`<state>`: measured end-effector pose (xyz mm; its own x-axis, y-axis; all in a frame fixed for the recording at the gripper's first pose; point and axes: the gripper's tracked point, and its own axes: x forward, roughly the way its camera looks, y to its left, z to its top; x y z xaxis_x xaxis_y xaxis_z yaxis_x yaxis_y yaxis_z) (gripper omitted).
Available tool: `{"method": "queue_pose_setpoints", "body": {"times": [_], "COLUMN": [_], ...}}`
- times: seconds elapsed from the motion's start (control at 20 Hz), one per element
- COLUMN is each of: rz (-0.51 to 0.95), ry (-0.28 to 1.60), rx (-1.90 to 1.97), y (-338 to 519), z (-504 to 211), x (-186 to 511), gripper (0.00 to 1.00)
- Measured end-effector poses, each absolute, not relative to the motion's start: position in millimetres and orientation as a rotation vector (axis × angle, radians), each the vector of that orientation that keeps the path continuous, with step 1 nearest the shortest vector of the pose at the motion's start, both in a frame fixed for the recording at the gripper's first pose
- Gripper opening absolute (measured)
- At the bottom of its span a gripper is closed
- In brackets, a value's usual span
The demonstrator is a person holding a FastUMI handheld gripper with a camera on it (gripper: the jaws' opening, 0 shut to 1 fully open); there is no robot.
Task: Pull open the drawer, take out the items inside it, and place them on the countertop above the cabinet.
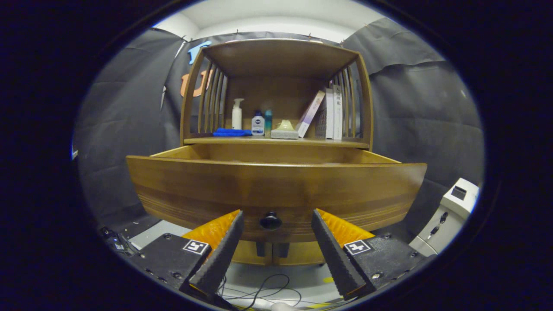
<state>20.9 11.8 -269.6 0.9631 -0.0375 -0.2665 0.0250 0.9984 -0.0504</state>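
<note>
The wooden cabinet (276, 86) stands ahead, its drawer (276, 185) pulled out toward the gripper (276, 218) (contents hidden behind the tall front panel). On the countertop (276, 141) sit books (330, 114), a blue cloth (232, 132), a pump bottle (236, 114) and smaller bottles (261, 124); spine and label writing is too small to read. The fingers (220, 255) are spread wide, holding nothing, with the black drawer knob (271, 221) between them, untouched.

View: taken from the gripper (276, 216), looking forward along its spread fingers | Facing: cabinet front, level with the pulled-out drawer (276, 185) | Nearness: close, the knob (270, 220) seen between the fingertips, just beyond them | Above: shelf (276, 140) seen from slightly below | Below: floor cables (259, 293) seen.
</note>
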Motion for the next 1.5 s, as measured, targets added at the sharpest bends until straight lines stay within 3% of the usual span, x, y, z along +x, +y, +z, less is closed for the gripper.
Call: {"method": "queue_pose_setpoints", "body": {"times": [0.8, 1.5], "rz": [-0.058, -0.05], "ry": [0.279, 0.274], "rx": [-0.017, 0.021], "y": [5.6, 19.4], "z": [-265.3, -262.6], "x": [51.0, 145.0], "gripper": [0.99, 0.99]}}
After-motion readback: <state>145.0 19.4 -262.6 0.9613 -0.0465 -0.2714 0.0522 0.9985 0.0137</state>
